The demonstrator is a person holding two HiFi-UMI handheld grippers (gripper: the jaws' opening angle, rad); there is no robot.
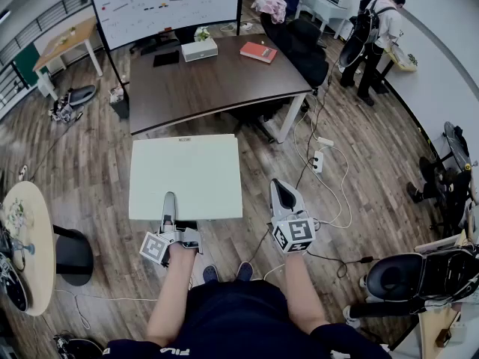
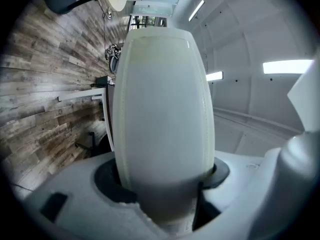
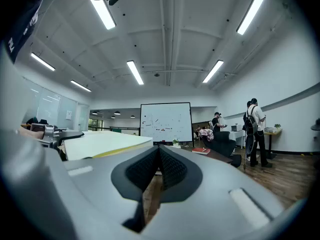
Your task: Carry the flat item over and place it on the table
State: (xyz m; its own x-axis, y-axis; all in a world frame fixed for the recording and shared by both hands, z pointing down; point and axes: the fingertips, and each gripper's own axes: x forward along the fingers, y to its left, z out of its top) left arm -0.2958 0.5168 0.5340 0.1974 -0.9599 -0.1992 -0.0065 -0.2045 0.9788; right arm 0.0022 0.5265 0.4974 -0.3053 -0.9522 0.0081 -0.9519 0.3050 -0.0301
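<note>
1. Ahead of you, a whiteboard [image 1: 165,6] is standing against the far wall.
2. A red book [image 1: 258,51] is lying near a white box [image 1: 199,48].
3. To your right, two people [image 1: 383,28] are standing.
4. A power strip [image 1: 318,161] is lying on the wooden floor [image 1: 75,170].

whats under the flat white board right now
Only wood floor shows around the flat white board, held in the air by the left gripper. The board covers the floor straight beneath it, so anything lying there cannot be seen.
</note>
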